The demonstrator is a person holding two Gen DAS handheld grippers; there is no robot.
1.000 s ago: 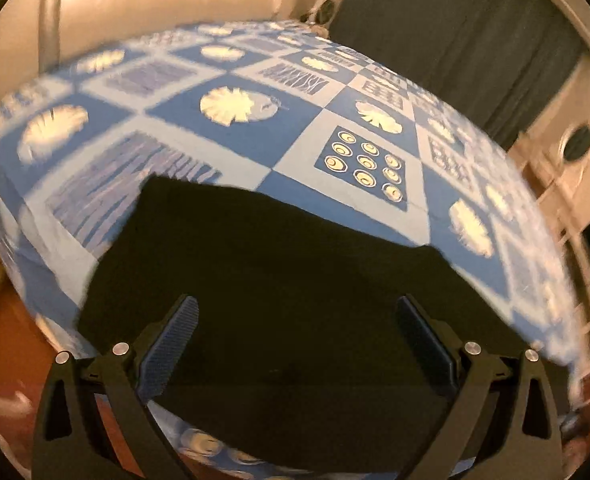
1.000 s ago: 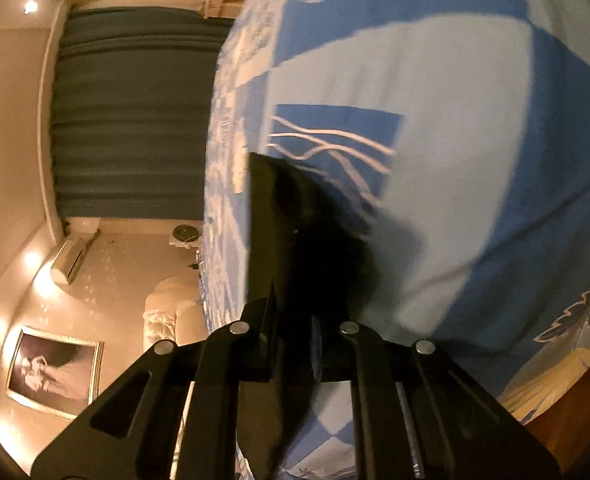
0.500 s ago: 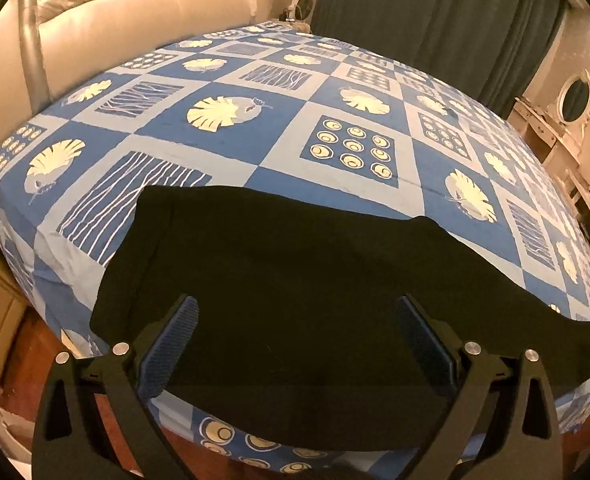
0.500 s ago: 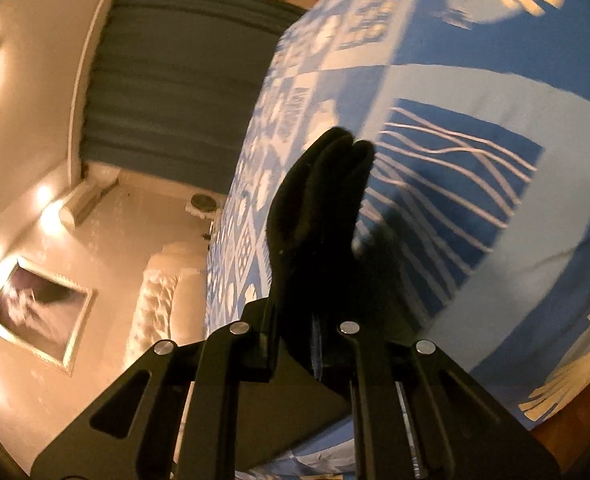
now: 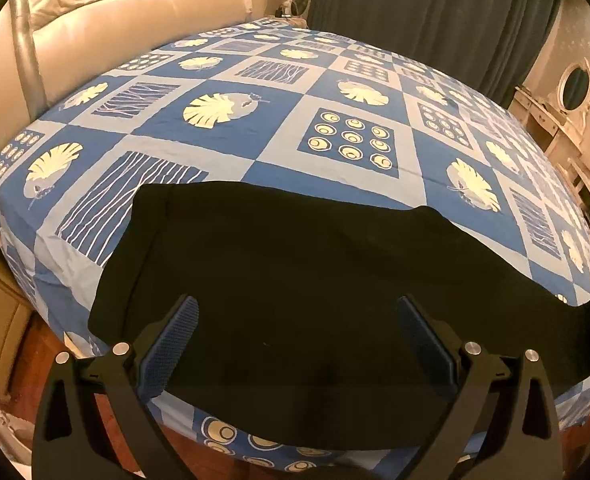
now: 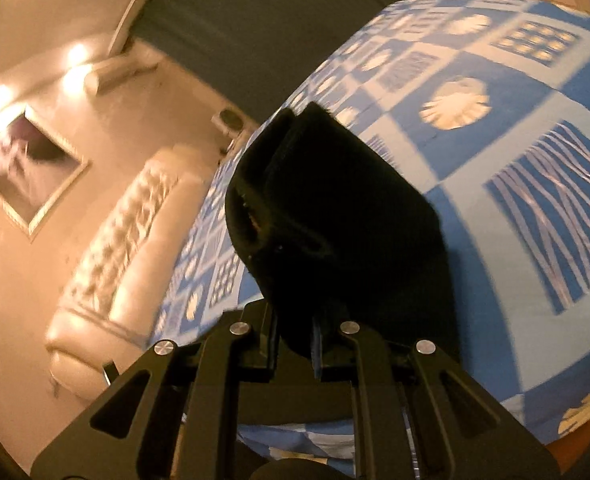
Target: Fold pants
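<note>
Black pants lie spread along the near edge of a bed with a blue patterned sheet. My left gripper is open and empty, hovering just above the middle of the pants. My right gripper is shut on the end of the pants and holds that bunched end lifted above the sheet. In the left wrist view the raised part of the pants runs off to the far right.
A cream tufted headboard stands at the bed's left end. Dark curtains hang behind the bed. A white dresser with an oval mirror is at the far right. Wooden floor shows below the near bed edge.
My right gripper has lifted and swung the held end of the pants up over the bed. My left gripper has pulled back a little and stayed open.
</note>
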